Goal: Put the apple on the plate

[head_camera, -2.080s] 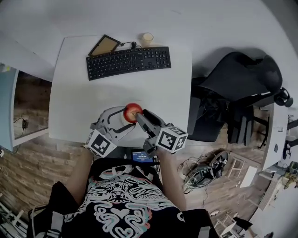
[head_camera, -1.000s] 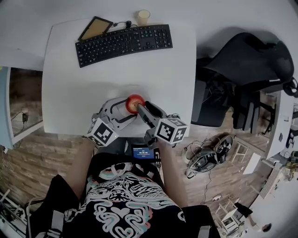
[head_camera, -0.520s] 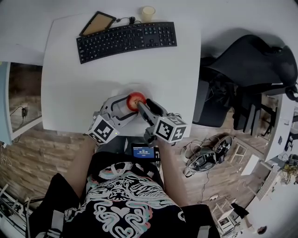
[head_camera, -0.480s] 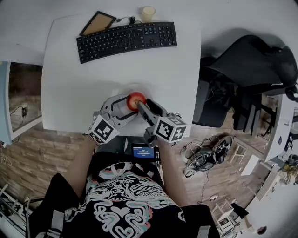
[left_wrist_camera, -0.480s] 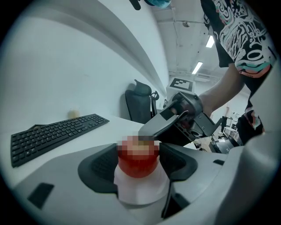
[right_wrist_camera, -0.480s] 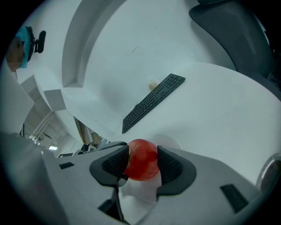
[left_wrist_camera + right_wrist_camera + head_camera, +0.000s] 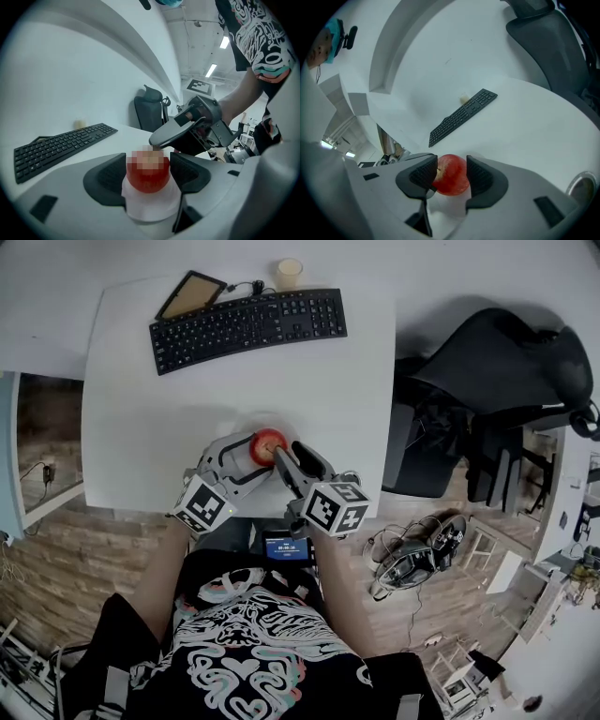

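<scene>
A red apple (image 7: 267, 445) rests on a small white plate (image 7: 234, 468) near the table's front edge. My right gripper (image 7: 279, 452) reaches in from the right and is shut on the apple (image 7: 450, 175), with both pads against its sides. My left gripper (image 7: 242, 461) hovers over the plate from the left, its jaws apart. In the left gripper view the apple (image 7: 148, 174) sits beyond those jaws on the plate (image 7: 150, 204), and a right gripper finger (image 7: 176, 132) ends at the apple's top. Most of the plate is hidden under the left gripper.
A black keyboard (image 7: 247, 324) lies at the back of the white table (image 7: 141, 427), with a tablet (image 7: 190, 294) and a pale cup (image 7: 289, 272) behind it. A black office chair (image 7: 487, 390) stands to the right of the table. A phone (image 7: 287, 549) sits at the person's waist.
Both grippers, the apple and the plate keep the same places relative to one another. Only the head camera's framing shifts slightly.
</scene>
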